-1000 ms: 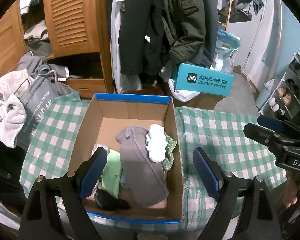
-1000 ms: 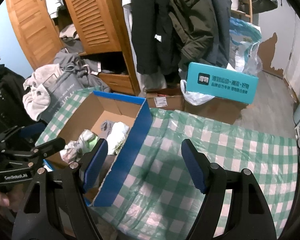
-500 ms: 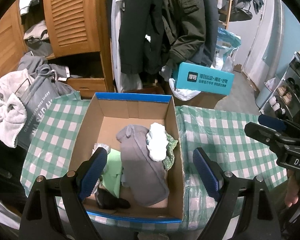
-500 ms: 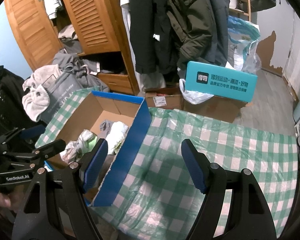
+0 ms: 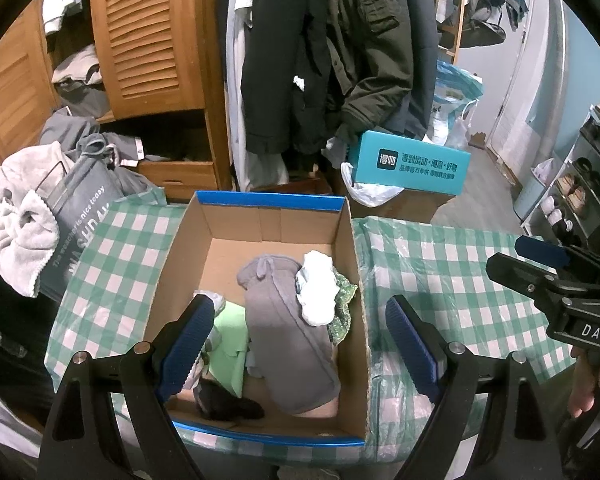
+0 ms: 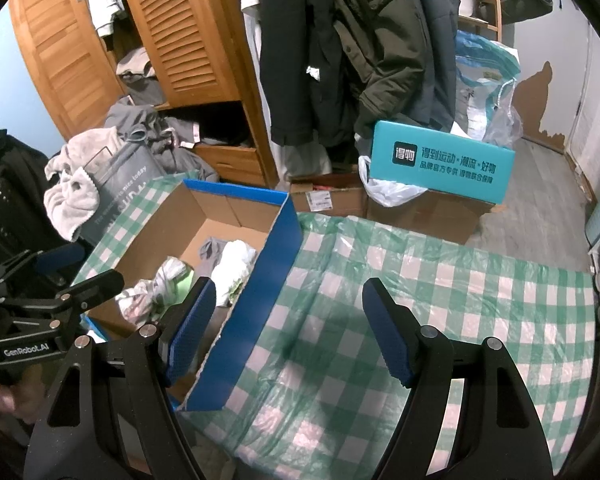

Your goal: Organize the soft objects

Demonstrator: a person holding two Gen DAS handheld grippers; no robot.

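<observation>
An open cardboard box (image 5: 260,216) with blue edges stands on a green checked tablecloth (image 5: 440,276). Inside lie a grey garment (image 5: 288,332), a white bundle (image 5: 318,292), a light green cloth (image 5: 230,340), a patterned green cloth (image 5: 342,312) and a black piece (image 5: 226,402). My left gripper (image 5: 300,344) hovers above the box, open and empty. My right gripper (image 6: 288,328) hangs open over the box's right wall (image 6: 260,292) and the cloth (image 6: 420,280), holding nothing. The right gripper's side (image 5: 556,284) shows at the right edge of the left wrist view.
A grey bag (image 5: 84,216) with a pale towel (image 5: 16,236) leans at the table's left. Behind stand a wooden louvred wardrobe (image 5: 148,32), hanging coats (image 5: 320,52), a teal box (image 5: 408,162) on cartons and a shoe rack (image 5: 580,176) at right.
</observation>
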